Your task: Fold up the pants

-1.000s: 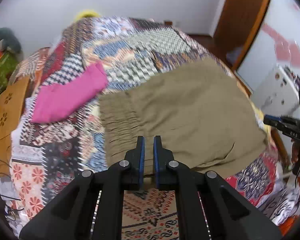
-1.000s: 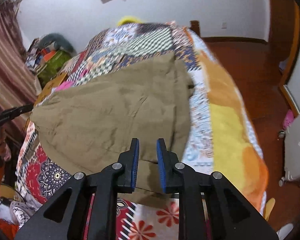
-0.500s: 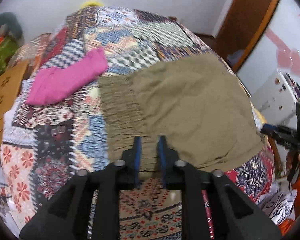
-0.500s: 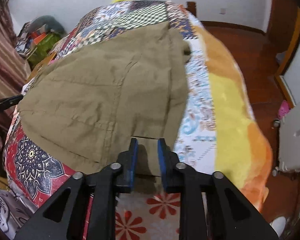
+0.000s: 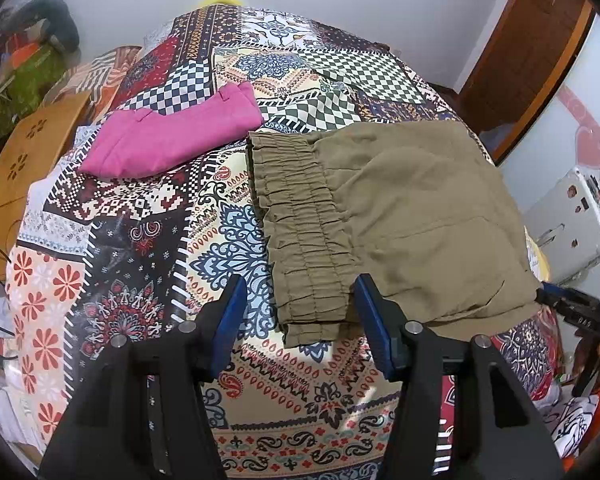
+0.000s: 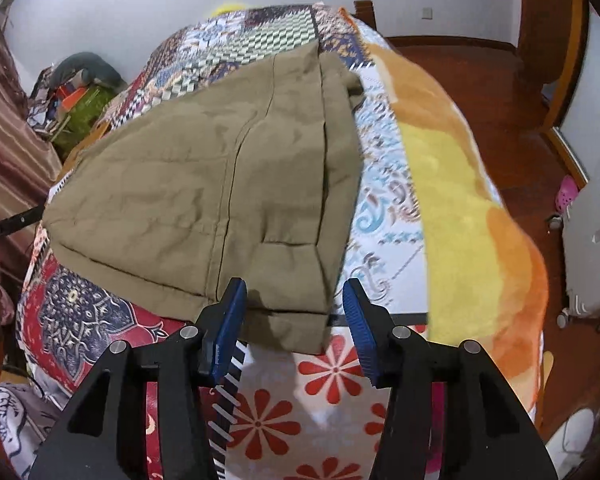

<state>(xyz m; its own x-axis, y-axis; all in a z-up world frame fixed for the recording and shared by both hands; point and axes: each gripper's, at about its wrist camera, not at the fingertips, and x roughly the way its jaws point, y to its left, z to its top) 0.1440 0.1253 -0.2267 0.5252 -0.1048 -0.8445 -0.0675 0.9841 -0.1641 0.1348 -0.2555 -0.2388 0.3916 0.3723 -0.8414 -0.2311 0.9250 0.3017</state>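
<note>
We see the olive pants (image 5: 396, 216) flat on the patchwork bedspread (image 5: 148, 240). Left gripper (image 5: 300, 304) spread wide, waistband corner between its fingers, ungrasped. Right gripper (image 6: 294, 308) likewise released, hem corner between its fingers.

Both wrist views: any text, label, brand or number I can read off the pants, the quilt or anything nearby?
None can be read.
Khaki pants: no tag or print shows.
Pink garment: no label shows.
Patchwork quilt: patterns only, no words.
White appliance: stickers or magnets on it, too small to read.
Right gripper's body: faint marks, blurred.
</note>
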